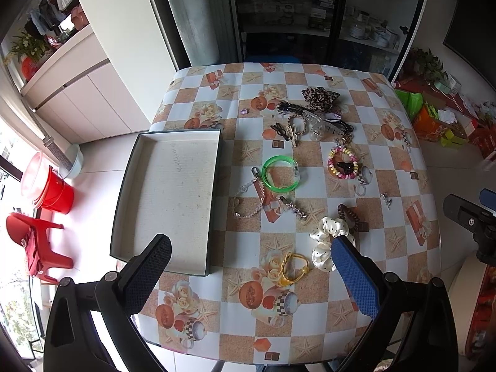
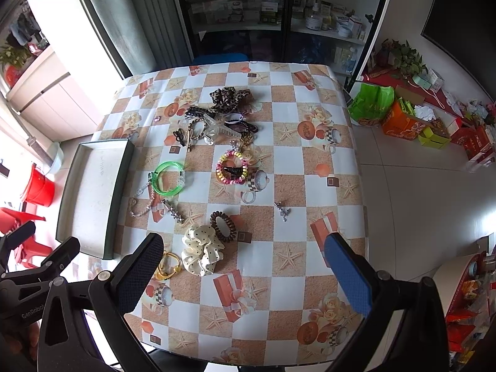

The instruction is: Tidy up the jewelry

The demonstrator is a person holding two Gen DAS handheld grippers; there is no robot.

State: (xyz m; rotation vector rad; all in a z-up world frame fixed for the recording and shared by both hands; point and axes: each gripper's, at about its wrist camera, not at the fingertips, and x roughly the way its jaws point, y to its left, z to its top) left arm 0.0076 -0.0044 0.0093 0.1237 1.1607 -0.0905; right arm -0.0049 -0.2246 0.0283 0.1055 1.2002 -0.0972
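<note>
An empty shallow box with a dark rim sits at the table's left edge; it also shows in the right wrist view. Loose pieces lie to its right: a green bangle, a beaded chain, a yellow hair tie, a cream dotted scrunchie, a brown coil tie, a pink coil bracelet, and a heap of clips and a leopard scrunchie. My left gripper is open and empty above the near table. My right gripper is open and empty too.
The table has a checked floral cloth. A small silver charm lies alone at the right. A red bucket and red stool stand on the floor at the left. Boxes and bags sit on the floor at the right. A glass cabinet stands behind.
</note>
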